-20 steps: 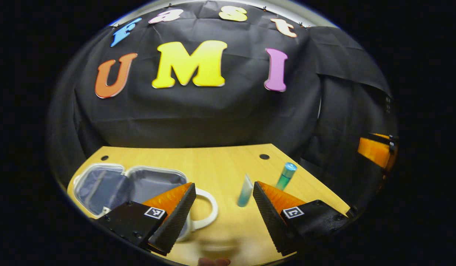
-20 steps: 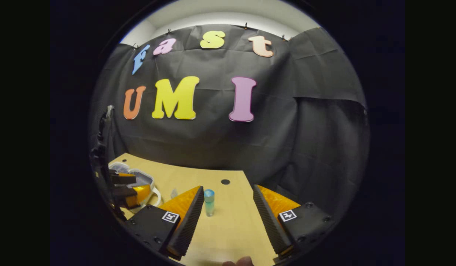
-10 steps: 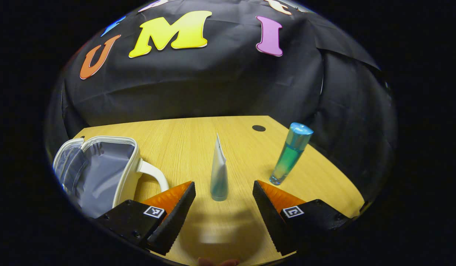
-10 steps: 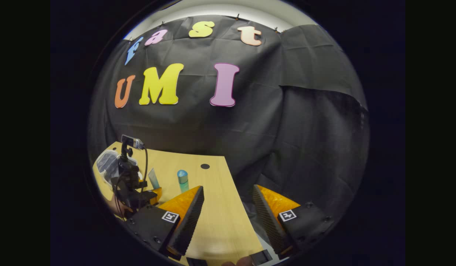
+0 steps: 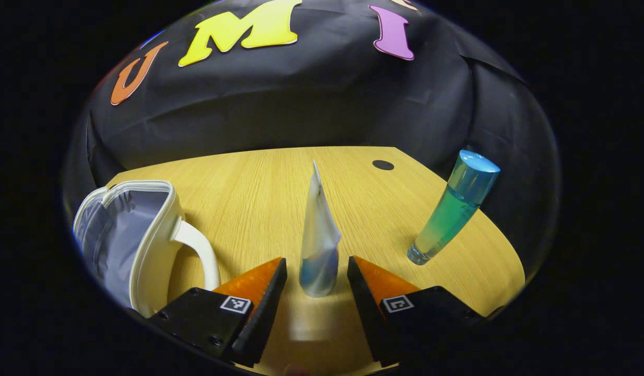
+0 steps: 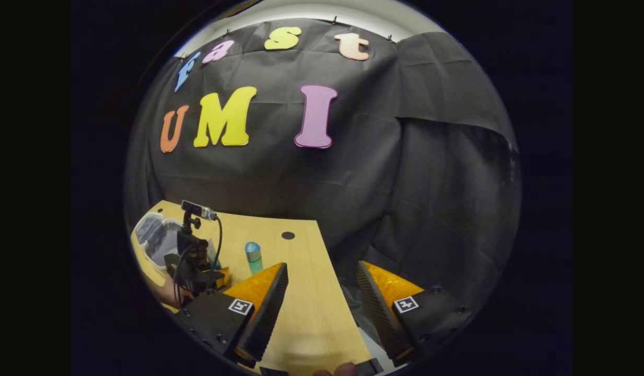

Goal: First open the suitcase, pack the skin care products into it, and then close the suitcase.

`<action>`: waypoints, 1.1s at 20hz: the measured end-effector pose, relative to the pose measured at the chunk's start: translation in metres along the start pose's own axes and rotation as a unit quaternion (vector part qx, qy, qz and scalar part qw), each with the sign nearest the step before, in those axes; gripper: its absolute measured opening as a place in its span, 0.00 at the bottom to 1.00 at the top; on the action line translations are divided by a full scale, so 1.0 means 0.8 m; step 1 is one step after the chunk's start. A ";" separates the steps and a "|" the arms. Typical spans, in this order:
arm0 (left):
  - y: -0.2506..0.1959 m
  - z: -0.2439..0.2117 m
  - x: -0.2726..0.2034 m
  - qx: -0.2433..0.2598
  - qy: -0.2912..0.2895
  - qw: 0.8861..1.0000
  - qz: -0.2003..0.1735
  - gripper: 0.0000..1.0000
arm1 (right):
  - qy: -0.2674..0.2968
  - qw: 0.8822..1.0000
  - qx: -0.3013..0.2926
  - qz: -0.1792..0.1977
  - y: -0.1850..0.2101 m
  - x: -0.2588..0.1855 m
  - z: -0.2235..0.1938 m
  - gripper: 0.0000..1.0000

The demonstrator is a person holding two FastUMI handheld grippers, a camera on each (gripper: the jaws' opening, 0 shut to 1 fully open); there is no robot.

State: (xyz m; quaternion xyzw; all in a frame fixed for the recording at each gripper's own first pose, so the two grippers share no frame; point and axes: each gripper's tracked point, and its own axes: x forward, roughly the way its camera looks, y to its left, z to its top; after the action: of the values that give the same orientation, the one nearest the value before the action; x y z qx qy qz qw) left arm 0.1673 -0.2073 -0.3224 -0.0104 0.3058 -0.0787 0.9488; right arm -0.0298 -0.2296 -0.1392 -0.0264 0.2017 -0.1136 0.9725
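A pale squeeze tube [image 5: 317, 235] stands cap-down on the wooden table [image 5: 248, 198]. My left gripper [image 5: 316, 261] is open, one finger on each side of the tube's base with a thin gap on both sides. A blue-green bottle [image 5: 449, 209] stands upright to the right. The white suitcase [image 5: 160, 245] lies open at the left, grey lining showing, handle [image 5: 199, 250] toward me. In the right gripper view, my right gripper [image 6: 322, 266] is open with nothing in it over the table's right edge; the bottle [image 6: 253, 257], suitcase [image 6: 157, 240] and left gripper [image 6: 196, 266] sit farther left.
A round cable hole [image 5: 383, 165] is near the table's back edge. The black cloth wall stands close behind and to the right. In the right gripper view a hand [image 6: 167, 295] holds the left gripper, and the table edge [image 6: 348, 324] drops off between my right fingers.
My left gripper has moved forward to the tube and its fingers have narrowed around the base. The right gripper has drifted right, away from the bottle, and stays open.
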 end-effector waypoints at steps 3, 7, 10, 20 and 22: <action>-0.005 -0.002 0.003 0.012 0.007 1.000 -0.003 0.59 | 0.003 1.000 0.003 0.000 0.003 0.004 -0.005 0.79; -0.007 -0.001 0.004 0.017 0.010 1.000 -0.011 0.42 | 0.007 1.000 -0.002 0.007 0.010 0.004 -0.010 0.79; -0.013 0.014 -0.010 0.013 -0.004 0.999 -0.034 0.40 | 0.003 1.000 -0.002 0.017 0.019 0.014 -0.010 0.79; 0.009 0.094 -0.167 -0.020 -0.033 0.997 -0.062 0.38 | 0.046 0.987 0.003 0.154 0.169 0.129 -0.093 0.79; 0.032 0.102 -0.198 -0.038 -0.040 0.998 -0.043 0.38 | 0.044 0.986 -0.016 0.162 0.195 0.163 -0.106 0.79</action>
State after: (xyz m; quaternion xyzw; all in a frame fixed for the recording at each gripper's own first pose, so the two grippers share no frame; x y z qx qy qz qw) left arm 0.0914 -0.1593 -0.1661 -0.0629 0.2698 -0.1076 0.9548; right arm 0.0859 -0.1086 -0.2823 -0.0040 0.2478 0.0477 0.9676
